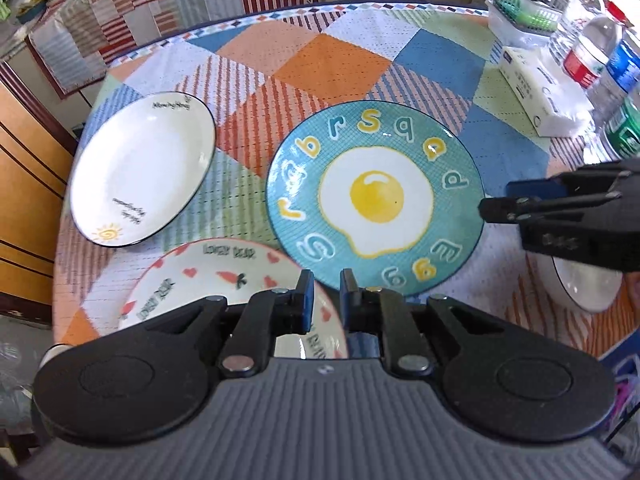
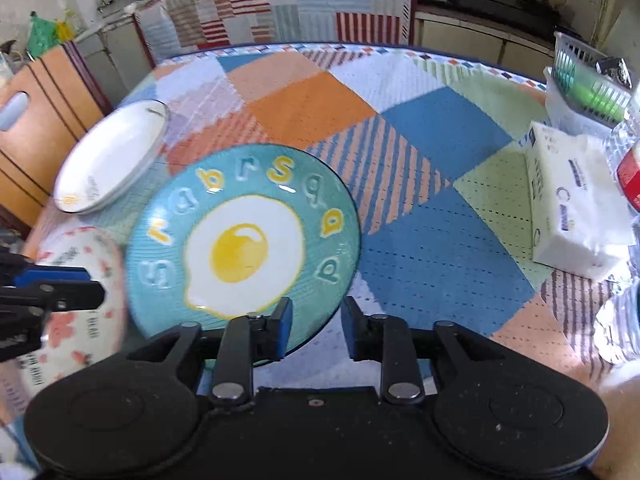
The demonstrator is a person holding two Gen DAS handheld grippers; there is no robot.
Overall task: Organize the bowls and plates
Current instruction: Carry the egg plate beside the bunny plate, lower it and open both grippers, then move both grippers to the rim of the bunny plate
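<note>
My left gripper [image 1: 325, 294] is parted a crack, gripping nothing. My right gripper [image 2: 316, 326] is parted wider, also nothing in it. The egg plate [image 1: 376, 200] lies flat on the patchwork tablecloth [image 1: 320, 64], dead centre. Only the left view shows a white dish [image 1: 584, 288] at 4 o'clock; the right view blurs the bear plate [image 1: 224, 268]. Count: 3 plates plus that dish, with the sun plate [image 1: 140, 168] at 9 o'clock, 1 tissue pack [image 2: 572, 200], and 1 basket [image 2: 588, 80].

Both tongs, left [image 1: 325, 294] and right [image 2: 316, 322], slightly parted, empty
</note>
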